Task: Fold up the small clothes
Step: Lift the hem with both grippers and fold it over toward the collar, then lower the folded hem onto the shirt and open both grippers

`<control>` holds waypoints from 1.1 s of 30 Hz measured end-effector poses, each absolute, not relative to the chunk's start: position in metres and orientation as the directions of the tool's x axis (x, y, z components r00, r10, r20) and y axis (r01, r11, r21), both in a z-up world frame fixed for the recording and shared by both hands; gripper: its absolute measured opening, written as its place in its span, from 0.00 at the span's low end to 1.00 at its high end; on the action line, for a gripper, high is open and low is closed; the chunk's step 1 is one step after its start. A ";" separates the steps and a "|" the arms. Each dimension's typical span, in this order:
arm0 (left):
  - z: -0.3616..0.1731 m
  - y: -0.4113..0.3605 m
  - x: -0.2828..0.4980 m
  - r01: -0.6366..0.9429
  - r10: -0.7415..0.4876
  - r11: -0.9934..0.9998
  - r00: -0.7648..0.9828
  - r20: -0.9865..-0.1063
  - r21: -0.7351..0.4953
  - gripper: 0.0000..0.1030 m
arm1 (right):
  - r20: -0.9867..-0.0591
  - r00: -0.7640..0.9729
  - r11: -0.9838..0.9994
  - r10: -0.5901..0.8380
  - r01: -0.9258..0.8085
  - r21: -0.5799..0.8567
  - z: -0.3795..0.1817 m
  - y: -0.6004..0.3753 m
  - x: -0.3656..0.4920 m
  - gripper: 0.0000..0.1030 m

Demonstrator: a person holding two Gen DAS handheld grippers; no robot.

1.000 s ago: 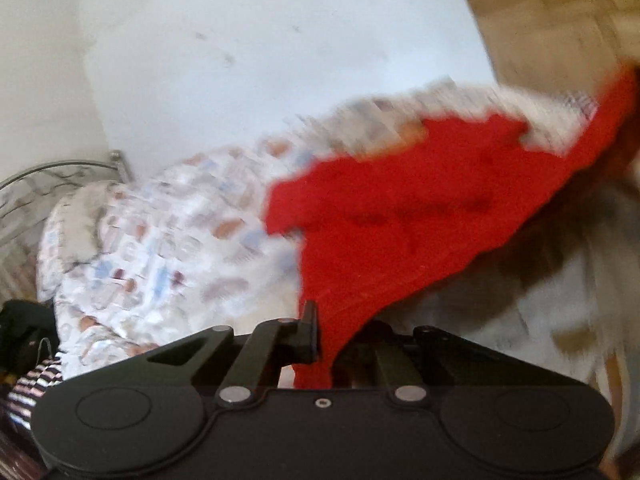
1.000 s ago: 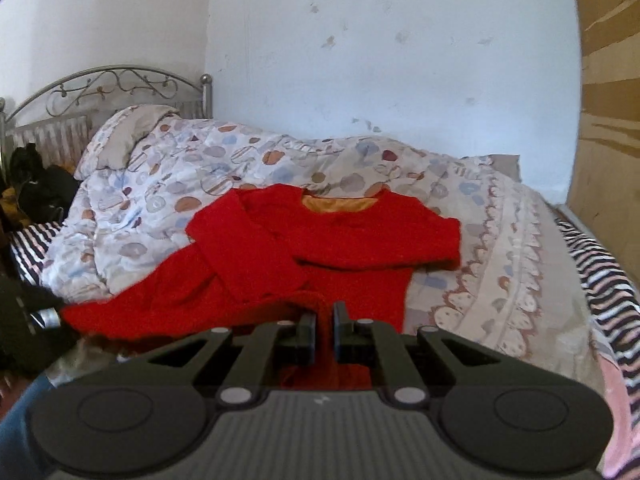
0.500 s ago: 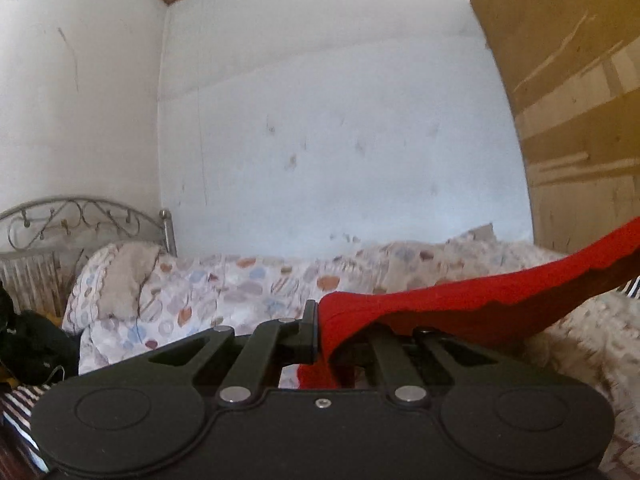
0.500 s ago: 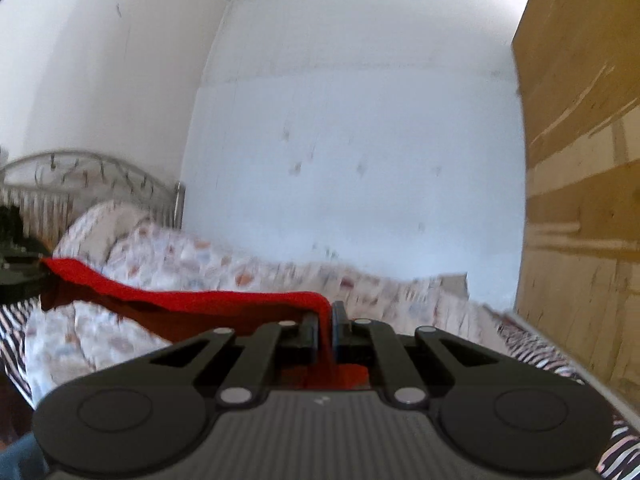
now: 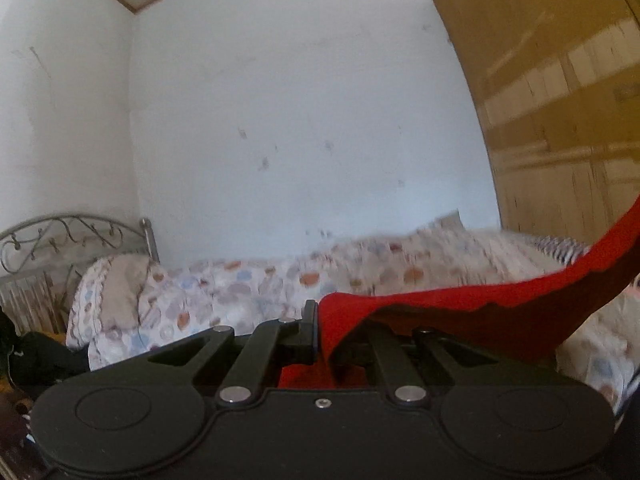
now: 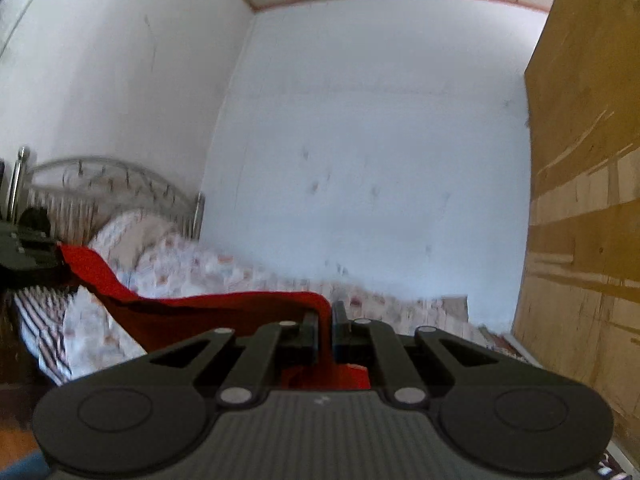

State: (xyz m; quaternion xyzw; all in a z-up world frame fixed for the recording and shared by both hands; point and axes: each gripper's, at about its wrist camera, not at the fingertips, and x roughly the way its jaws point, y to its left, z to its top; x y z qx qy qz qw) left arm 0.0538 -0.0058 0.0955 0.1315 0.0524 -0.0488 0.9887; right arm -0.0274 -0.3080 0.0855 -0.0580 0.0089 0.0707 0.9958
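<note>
Red garment [image 5: 460, 304] clamped at each end by left hand-held gripper [image 5: 320, 330] and right hand-held gripper [image 6: 331, 330], above bed [image 5: 280, 284].

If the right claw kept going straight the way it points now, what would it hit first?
Probably the patterned quilt on the bed, then the white wall; depth is unclear. The right claw is shut on the red sweater.

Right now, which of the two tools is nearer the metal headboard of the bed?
Left. In the right tool's view, the left tool appears off to the side where the headboard stands; the right tool sits farther along the bed, toward the wooden wardrobe.
</note>
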 end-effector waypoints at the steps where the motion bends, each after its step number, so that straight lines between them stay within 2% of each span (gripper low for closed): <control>1: 0.091 -0.005 0.058 0.114 -0.079 0.961 0.987 -0.144 0.253 0.04 | -0.044 0.989 0.984 0.139 -0.143 -0.108 0.084 -0.308 -0.023 0.06; 4: 0.089 0.001 0.080 0.124 -0.082 0.970 0.977 -0.197 0.210 0.04 | -0.070 0.988 0.983 0.138 -0.145 -0.115 0.082 -0.306 -0.001 0.06; 7: 0.097 -0.001 0.112 0.120 -0.080 0.974 0.975 -0.206 0.193 0.04 | -0.063 0.988 0.977 0.141 -0.149 -0.151 0.086 -0.304 0.032 0.06; 10: 0.109 -0.010 0.150 0.122 -0.079 0.967 0.979 -0.189 0.225 0.05 | -0.054 0.990 0.970 0.132 -0.140 -0.199 0.096 -0.307 0.074 0.07; 13: 0.115 -0.025 0.204 0.130 -0.071 0.960 0.970 -0.232 0.249 0.05 | -0.086 0.986 0.973 0.140 -0.153 -0.172 0.102 -0.317 0.133 0.07; 19: 0.101 -0.026 0.330 0.185 -0.088 0.965 0.897 -0.434 0.186 0.05 | -0.244 0.960 0.985 0.139 -0.160 -0.069 0.086 -0.344 0.262 0.07; 26: 0.048 -0.038 0.431 0.218 -0.029 0.943 0.808 -0.589 0.252 0.06 | -0.473 0.867 0.987 0.156 -0.149 0.052 0.030 -0.358 0.379 0.07; 33: 0.004 -0.040 0.478 0.206 -0.007 0.955 0.739 -0.673 0.215 0.07 | -0.542 0.828 0.989 0.147 -0.123 0.080 -0.015 -0.358 0.428 0.07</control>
